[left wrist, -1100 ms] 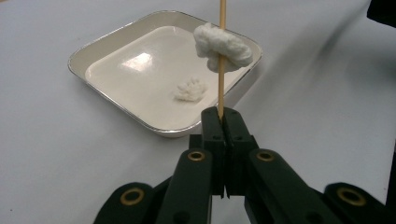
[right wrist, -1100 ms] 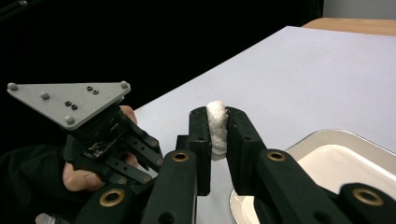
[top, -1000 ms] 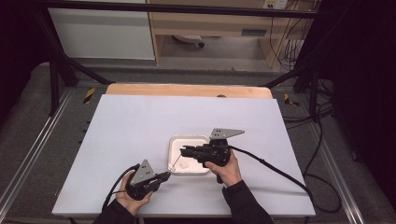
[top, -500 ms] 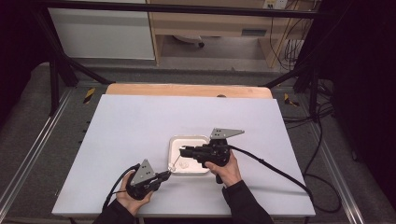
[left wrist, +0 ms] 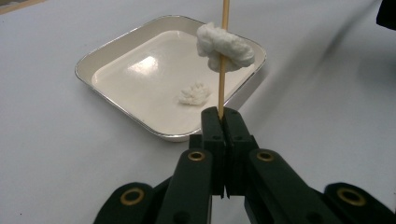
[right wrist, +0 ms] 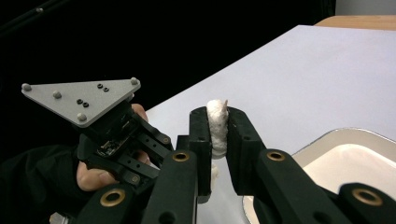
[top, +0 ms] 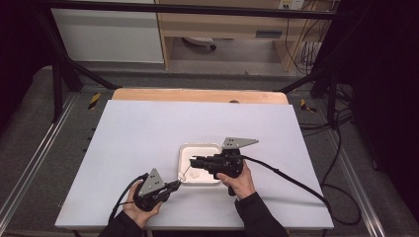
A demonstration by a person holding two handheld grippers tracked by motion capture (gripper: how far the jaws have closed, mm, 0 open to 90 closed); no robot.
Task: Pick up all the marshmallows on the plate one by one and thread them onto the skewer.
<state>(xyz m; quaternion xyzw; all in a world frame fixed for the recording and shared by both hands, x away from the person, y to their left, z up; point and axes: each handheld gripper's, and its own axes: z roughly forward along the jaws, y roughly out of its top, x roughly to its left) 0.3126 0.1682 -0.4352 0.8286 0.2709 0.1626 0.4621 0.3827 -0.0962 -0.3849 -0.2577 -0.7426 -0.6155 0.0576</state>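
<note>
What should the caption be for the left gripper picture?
Left gripper holds a wooden stick with a cotton wad over a white tray.

A thin wooden skewer [left wrist: 224,51] stands upright, a white cotton wad [left wrist: 225,46] threaded on it over the near edge of the white square tray [left wrist: 112,44]. A smaller cotton tuft [left wrist: 194,93] lies inside.

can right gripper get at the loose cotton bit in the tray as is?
Probably not as is. The right gripper is shut on the cotton wad threaded on the skewer, so its jaws are occupied. The loose cotton bit lies uncovered in the tray, close below.
</note>
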